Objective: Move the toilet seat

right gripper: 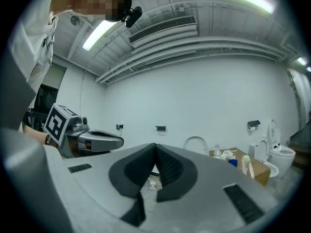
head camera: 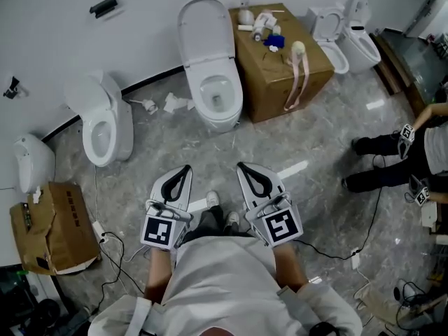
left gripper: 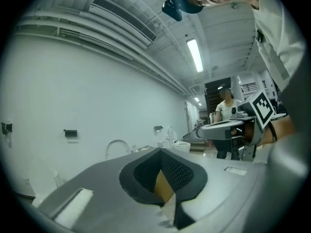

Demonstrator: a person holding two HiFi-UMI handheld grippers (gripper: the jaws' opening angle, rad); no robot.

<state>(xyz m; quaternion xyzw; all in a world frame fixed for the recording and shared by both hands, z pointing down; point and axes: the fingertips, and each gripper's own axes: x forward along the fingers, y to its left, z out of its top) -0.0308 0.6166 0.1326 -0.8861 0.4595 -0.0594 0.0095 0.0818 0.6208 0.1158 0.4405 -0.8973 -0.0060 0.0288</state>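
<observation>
While both tools hang over the marbled floor [head camera: 315,128], nothing of the task is in hand yet. At the far left a white urinal [head camera: 31,161] stands near a torn cardboard box [head camera: 52,226]. Beside them is a left-hand toilet [head camera: 105,124] with its lid up. The left gripper [head camera: 182,173] has its jaws pressed together, and its own view shows the pads meeting with nothing caught between them.

Straight ahead, well apart from both tools, the centre toilet [head camera: 213,121] stands against the wall, and I judge it the target. Its lid is raised, and the toilet seat [head camera: 234,89] seems to lie as a ring on the bowl, though from up here I cannot tell seat from rim for certain. The right gripper [head camera: 245,170] is likewise closed and empty. Further right a carton [head camera: 311,68] strewn with small fittings stands just beside that toilet. Beyond it is a third toilet [head camera: 339,47], and a person [head camera: 392,163] sits or crouches at the right edge.

The seat will likely handle as a stiff, light ring of glossy plastic, hinged at the back, so it should swing rather than lift free. Smooth plastic slips under pads. The front edge, farthest from the hinge, looks the best hold, once the jaws are opened. Let go carelessly, it may slam onto the ceramic.
</observation>
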